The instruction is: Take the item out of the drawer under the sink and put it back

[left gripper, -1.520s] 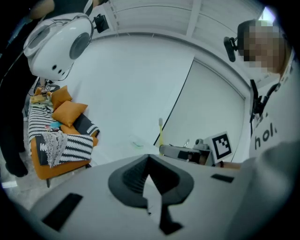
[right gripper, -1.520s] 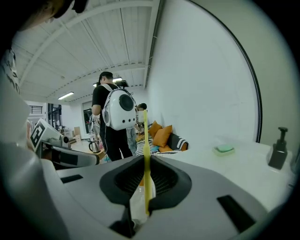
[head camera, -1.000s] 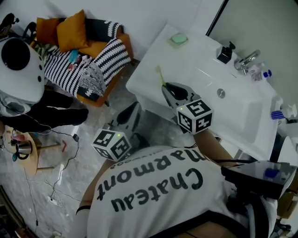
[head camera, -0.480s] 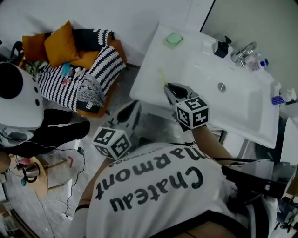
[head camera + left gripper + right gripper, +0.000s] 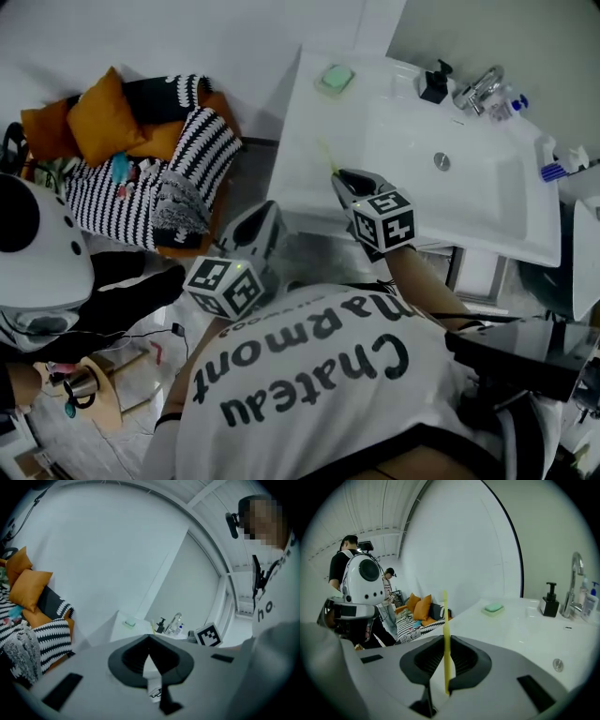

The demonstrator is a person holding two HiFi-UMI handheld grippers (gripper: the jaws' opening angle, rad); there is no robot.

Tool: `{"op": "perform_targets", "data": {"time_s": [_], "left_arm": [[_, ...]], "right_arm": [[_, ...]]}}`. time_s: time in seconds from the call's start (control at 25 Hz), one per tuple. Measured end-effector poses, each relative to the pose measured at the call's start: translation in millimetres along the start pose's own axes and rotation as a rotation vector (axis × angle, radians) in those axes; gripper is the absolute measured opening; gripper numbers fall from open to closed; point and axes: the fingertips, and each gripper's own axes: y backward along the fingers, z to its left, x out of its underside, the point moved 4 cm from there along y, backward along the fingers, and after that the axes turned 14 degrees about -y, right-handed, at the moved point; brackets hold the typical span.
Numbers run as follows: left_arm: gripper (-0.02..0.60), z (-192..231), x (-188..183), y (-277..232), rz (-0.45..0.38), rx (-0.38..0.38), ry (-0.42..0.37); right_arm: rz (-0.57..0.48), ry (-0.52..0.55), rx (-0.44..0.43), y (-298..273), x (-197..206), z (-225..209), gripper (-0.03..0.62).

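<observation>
My right gripper (image 5: 346, 177) is shut on a thin yellow toothbrush (image 5: 328, 156), which stands upright between its jaws (image 5: 445, 620). It hovers over the front left edge of the white sink (image 5: 441, 202). My left gripper (image 5: 269, 212) hangs lower and to the left, in front of the sink's corner. Its jaw tips meet with nothing between them (image 5: 149, 635). The basin and my body hide the drawer under the sink.
On the sink stand a green soap dish (image 5: 335, 77), a black pump bottle (image 5: 434, 82) and a tap (image 5: 476, 89). To the left is a sofa with orange cushions and striped throws (image 5: 141, 169). A white domed machine (image 5: 37, 262) and people stand left.
Both grippers have drifted nearer the sink's front edge, the right one sinking a little with the toothbrush still held. The head view has swung, so the sink lies more to the right.
</observation>
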Motion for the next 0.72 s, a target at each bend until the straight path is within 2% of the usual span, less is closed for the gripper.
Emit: {"op": "perform_targets", "data": {"time_s": [0.2, 0.44, 0.72], "left_arm": [[0.008, 15, 1, -2, 0.012, 0.035, 0.0], [0.008, 24, -1, -5, 0.012, 0.064, -0.009], [0.008, 33, -1, -4, 0.007, 0.075, -0.009]], "right_arm": [[0.008, -0.018, 0.059, -12, 2, -6, 0.051], [0.041, 0.009, 0.119, -23, 6, -12, 0.051], [0.077, -0.017, 0.173, -30, 17, -20, 0.051]]}}
